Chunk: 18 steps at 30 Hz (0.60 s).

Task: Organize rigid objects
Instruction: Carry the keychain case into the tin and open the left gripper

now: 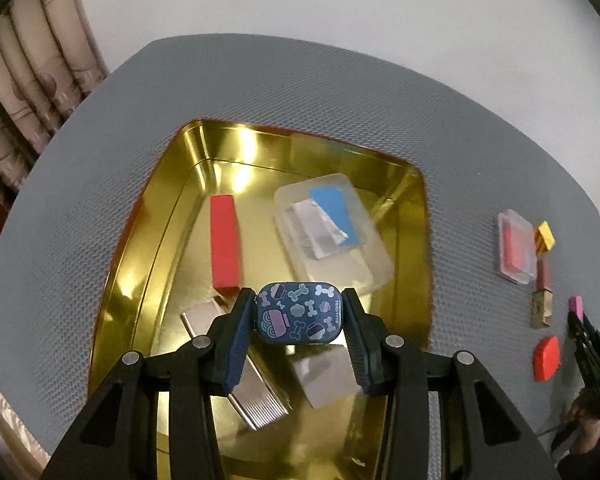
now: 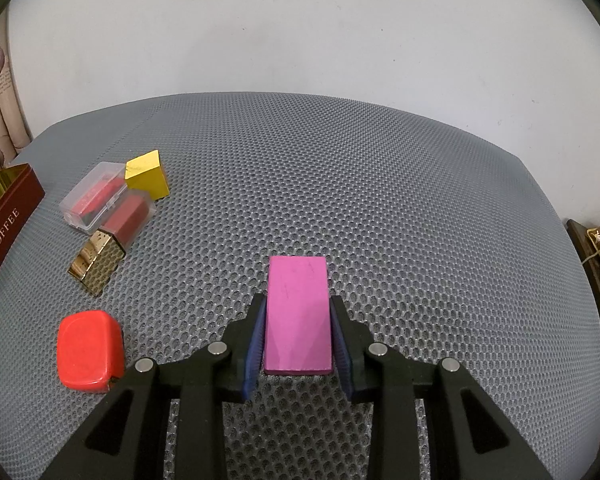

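Left gripper clamping rounded patterned case

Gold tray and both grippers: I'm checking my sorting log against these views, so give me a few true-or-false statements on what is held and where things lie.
1. The left gripper is shut on the blue patterned case above the gold tray. True.
2. The red block lies on the mat outside the tray. False: it lies inside the tray.
3. The right gripper has the pink block between its fingers. True.
4. The red rounded case sits inside the tray. False: it rests on the grey mat.
5. The tray holds nothing. False: several items lie in it.
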### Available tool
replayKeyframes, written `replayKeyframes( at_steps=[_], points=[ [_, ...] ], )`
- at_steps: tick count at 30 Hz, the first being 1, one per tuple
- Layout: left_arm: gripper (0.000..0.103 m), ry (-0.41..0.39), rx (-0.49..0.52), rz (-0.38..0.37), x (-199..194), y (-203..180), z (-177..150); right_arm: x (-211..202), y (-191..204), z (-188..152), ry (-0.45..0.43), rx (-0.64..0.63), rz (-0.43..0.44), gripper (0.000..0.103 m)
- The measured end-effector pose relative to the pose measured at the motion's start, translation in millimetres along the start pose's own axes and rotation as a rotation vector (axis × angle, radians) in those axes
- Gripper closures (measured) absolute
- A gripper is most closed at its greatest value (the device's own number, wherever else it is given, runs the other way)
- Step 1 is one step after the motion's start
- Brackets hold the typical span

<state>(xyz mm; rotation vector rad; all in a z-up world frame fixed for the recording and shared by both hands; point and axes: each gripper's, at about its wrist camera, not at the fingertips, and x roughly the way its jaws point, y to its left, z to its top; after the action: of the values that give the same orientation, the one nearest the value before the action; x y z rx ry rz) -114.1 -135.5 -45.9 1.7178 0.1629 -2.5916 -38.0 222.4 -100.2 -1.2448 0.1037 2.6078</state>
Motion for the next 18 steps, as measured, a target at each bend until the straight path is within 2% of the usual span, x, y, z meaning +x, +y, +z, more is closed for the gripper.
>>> replayKeyframes(
  at_steps=[14,18],
  points=[
    [0.064,-0.013,-0.045,0.035,11,26,18,0,-1,0,0.0,0.0,0.0,0.071],
    [0.064,-0.015,-0.041,0.029,15,22,25,0,-2,0,0.0,0.0,0.0,0.071]
  ],
)
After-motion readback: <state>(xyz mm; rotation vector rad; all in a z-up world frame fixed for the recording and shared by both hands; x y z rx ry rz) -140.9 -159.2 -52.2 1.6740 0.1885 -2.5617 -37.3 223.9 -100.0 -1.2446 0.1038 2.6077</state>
